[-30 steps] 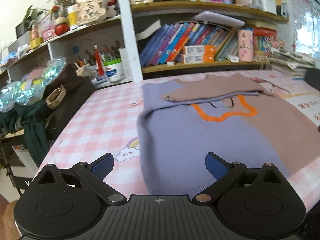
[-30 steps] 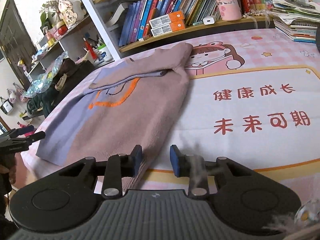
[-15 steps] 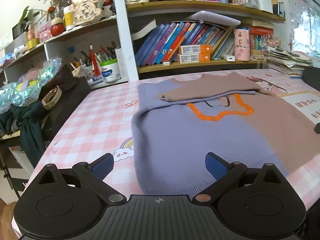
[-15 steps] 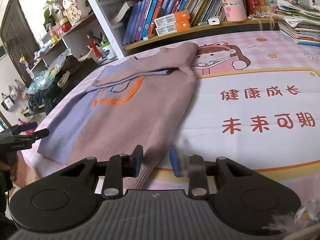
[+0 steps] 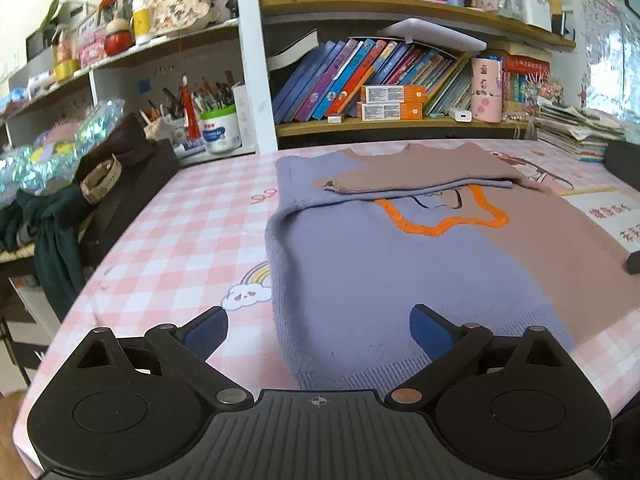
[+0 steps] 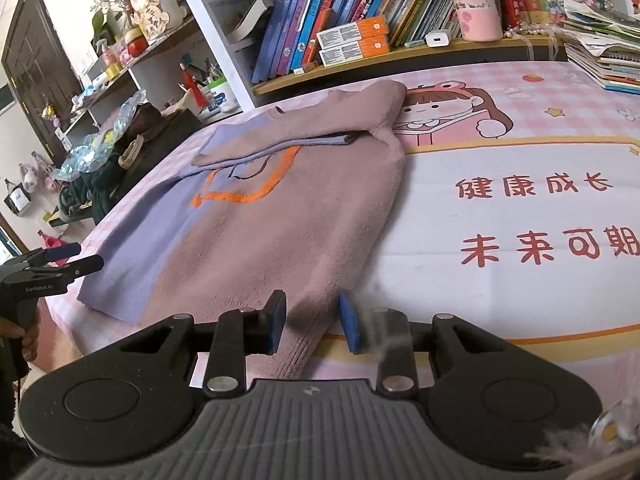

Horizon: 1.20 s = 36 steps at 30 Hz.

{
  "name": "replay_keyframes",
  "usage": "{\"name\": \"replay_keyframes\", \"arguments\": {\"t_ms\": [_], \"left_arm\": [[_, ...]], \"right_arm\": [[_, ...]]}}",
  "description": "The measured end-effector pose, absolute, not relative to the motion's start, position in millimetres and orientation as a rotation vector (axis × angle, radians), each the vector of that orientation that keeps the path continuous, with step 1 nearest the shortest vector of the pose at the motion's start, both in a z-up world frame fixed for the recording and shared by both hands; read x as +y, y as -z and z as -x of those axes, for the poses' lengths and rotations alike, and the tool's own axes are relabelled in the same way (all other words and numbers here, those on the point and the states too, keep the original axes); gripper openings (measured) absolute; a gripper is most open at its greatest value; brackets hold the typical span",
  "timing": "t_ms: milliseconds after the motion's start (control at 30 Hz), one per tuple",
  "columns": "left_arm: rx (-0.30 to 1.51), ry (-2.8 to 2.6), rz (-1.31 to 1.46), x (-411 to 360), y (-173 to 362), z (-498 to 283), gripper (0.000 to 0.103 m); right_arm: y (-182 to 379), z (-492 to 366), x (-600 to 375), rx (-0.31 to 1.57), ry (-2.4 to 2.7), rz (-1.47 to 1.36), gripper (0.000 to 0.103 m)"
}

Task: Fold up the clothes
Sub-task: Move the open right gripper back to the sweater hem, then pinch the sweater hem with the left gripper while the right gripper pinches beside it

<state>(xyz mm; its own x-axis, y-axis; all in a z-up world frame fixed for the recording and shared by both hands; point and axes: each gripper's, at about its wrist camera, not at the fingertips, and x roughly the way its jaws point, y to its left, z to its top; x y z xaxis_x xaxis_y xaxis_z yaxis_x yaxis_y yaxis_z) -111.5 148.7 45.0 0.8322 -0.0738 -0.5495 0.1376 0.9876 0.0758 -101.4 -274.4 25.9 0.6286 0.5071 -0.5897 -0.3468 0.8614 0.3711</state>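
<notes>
Left gripper [image 5: 319,330]: black frame, blue pads, jaws wide apart and empty, poised above the near hem of the sweater [image 5: 400,264] at its lilac side, close to the near edge of the table [image 5: 172,240]; whether the pads touch the knit cannot be told. Seen from the right wrist camera, this same tool [image 6: 68,258] sits off the near left corner of the garment, held by a hand [image 6: 24,336] at the frame edge. Right gripper [image 6: 312,322]: same build, jaws narrowly apart with a clear gap, nothing pinched; the mauve corner of the hem lies under and between the pads, contact not discernible. Sweater: two-tone knit, lilac on its left portion, mauve on its right, an orange outline motif [image 5: 444,216] on the chest; it lies flat on the left half of the table, hem toward the near edge, collar toward the far edge, with sleeves folded across the chest in a stacked band [image 6: 304,128]. Table: covered by a pink checked cloth with a rainbow-and-cloud print [image 5: 250,288] left of the sweater, and a cartoon girl [image 6: 452,114] and red Chinese characters [image 6: 548,248] on the right half. Beyond the far edge: a bookshelf [image 5: 360,124] with slanted books [image 5: 352,80], two orange-and-white boxes [image 5: 392,102], a pink cylinder [image 5: 486,90], a white tub of pens [image 5: 220,130].
</notes>
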Motion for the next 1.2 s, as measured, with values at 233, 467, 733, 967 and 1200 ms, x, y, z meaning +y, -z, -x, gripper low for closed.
{"name": "replay_keyframes", "arguments": {"t_ms": [233,467,733,967,1200], "left_arm": [[0.647,0.1,-0.043,162,-35,103,0.041],[0.631,0.153,0.066,172,-32,101,0.008],[0.588,0.2,0.059,164,-46,106,0.01],[0.641,0.231,0.04,171,-40,115,0.026],[0.671,0.237,0.106,182,-33,114,0.026]], "right_arm": [[-25,95,-275,0.752,-0.488,-0.244,0.021],[-23,92,-273,0.753,-0.511,-0.272,0.012],[-37,88,-277,0.708,-0.554,-0.389,0.01],[-26,88,-285,0.78,-0.515,-0.402,0.015],[-19,85,-283,0.819,-0.559,-0.436,0.02]]}}
